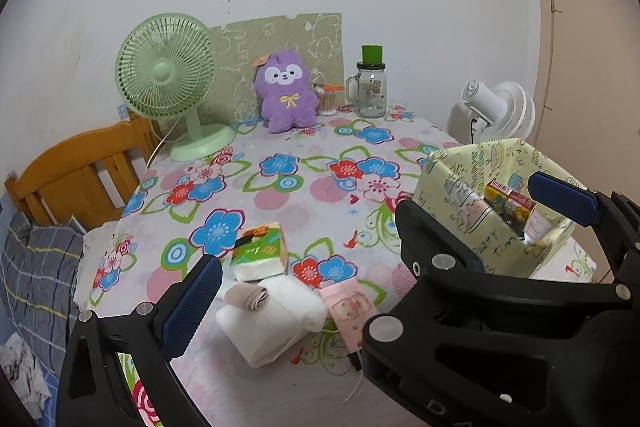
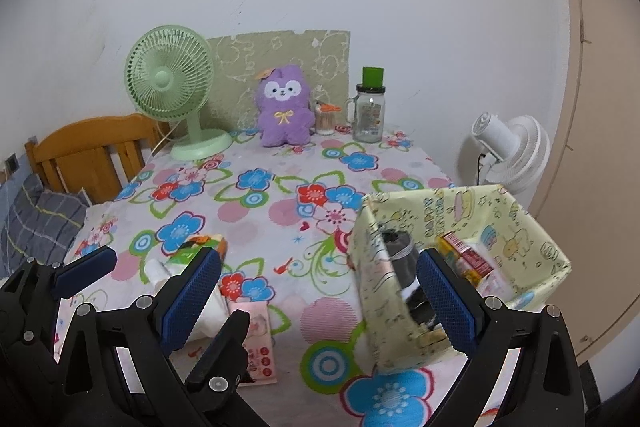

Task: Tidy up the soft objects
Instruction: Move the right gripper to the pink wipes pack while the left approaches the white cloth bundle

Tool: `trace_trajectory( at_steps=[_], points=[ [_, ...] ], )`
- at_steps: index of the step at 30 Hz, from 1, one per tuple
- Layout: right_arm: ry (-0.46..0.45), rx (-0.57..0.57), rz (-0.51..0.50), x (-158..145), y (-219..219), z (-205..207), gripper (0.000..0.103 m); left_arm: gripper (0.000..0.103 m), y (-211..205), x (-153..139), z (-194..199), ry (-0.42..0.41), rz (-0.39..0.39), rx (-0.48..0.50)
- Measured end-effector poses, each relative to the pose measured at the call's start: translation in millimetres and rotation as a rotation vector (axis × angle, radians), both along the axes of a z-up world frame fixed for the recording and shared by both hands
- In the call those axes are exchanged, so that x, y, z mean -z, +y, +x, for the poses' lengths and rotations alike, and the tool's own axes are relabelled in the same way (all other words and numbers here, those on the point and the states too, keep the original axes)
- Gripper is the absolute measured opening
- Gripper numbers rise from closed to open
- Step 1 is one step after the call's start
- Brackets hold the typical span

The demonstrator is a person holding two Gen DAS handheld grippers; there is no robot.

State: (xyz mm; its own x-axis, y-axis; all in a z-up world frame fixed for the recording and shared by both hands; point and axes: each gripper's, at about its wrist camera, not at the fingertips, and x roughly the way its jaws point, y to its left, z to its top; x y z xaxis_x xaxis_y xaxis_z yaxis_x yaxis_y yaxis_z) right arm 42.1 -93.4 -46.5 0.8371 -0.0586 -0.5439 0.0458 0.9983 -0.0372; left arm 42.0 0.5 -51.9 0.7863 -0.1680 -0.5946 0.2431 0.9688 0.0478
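1. Evidently the box (image 2: pixel 460 267), paper-covered and open-topped, sits at the table's (image 1: pixel 280 195) right edge; it looks light and thin-walled, so pressing on a wall would likely dent it. It already holds a dark roll and some packets.
2. The white pad (image 1: pixel 272 323), near the front-left corner, looks soft and squashy; a pinch across its folded middle should hold, since an edge may just peel up.
3. The tissue pack (image 1: pixel 260 251), touching the pad on its far side, seems light and slippery in its wrap; gripping across the short sides looks safest.
4. The pink packet (image 1: pixel 348 307), just right of the pad, lies flat and thin, so lifting it by an edge would probably be needed.
5. The beige roll (image 1: pixel 250 298) rests on the pad; small and compressible.
6. The left gripper (image 1: pixel 384 235) is spread wide over this pile, empty.
7. The right gripper (image 2: pixel 320 287) is equally wide, empty, straddling the box's near wall.
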Motion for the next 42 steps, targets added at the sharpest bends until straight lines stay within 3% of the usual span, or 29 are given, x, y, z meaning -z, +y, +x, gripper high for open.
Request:
trace_trajectory(
  at_steps=[32, 42],
  points=[
    [0.184, -0.055, 0.004, 78.1, 35.7, 28.2, 0.1, 0.103, 30.9, 70.9, 18.5, 0.154, 0.029, -0.025],
    [0.273, -0.069, -0.023, 102.7, 43.6, 40.7, 0.099, 0.103, 37.9, 94.8, 25.9, 0.239, -0.004, -0.05]
  ],
)
